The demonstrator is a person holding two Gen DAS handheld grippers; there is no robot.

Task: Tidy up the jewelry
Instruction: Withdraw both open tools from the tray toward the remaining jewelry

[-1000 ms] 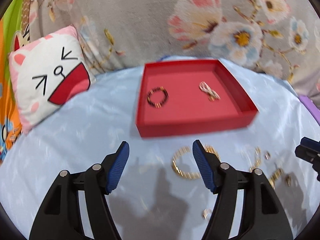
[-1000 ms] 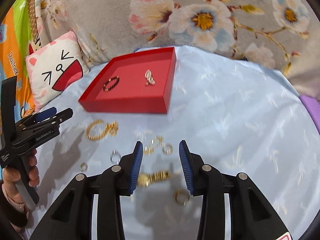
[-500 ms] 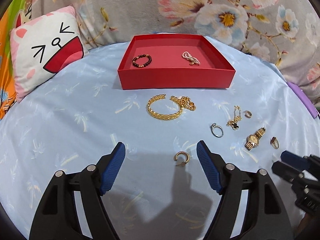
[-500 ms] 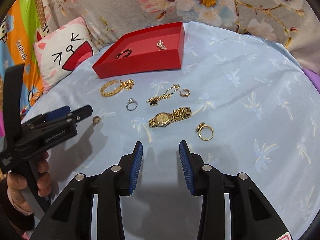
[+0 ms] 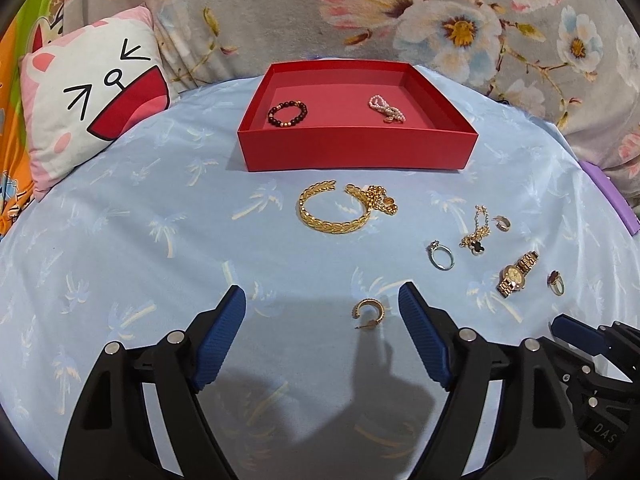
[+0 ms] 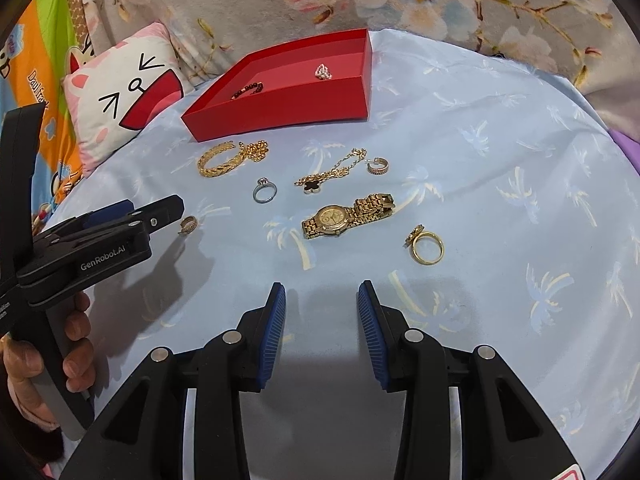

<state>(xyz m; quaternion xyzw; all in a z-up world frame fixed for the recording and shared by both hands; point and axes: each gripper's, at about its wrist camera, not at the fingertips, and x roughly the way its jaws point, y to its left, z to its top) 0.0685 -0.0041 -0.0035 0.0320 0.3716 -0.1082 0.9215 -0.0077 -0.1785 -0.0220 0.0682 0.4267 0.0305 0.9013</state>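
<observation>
A red tray (image 5: 356,148) at the back holds a dark bead bracelet (image 5: 287,114) and a pearl piece (image 5: 386,109). On the blue cloth lie a gold bangle (image 5: 334,212) with a gold chain (image 5: 378,198), a silver ring (image 5: 440,255), a clover chain (image 5: 476,236), a small hoop (image 5: 502,222), a gold watch (image 6: 346,216), a gold ring (image 6: 427,245) and a gold hoop earring (image 5: 369,312). My left gripper (image 5: 322,336) is open and empty, the earring between its fingertips. My right gripper (image 6: 322,328) is open and empty, short of the watch.
A cat-face pillow (image 5: 92,100) leans at the back left. A floral blanket (image 5: 440,12) runs behind the tray. A purple object (image 5: 612,200) sits at the cloth's right edge. The left gripper also shows at the left of the right wrist view (image 6: 160,210).
Both grippers have drawn back from the red tray toward the near side. The loose jewelry now lies ahead of them. Both stay open and empty.
</observation>
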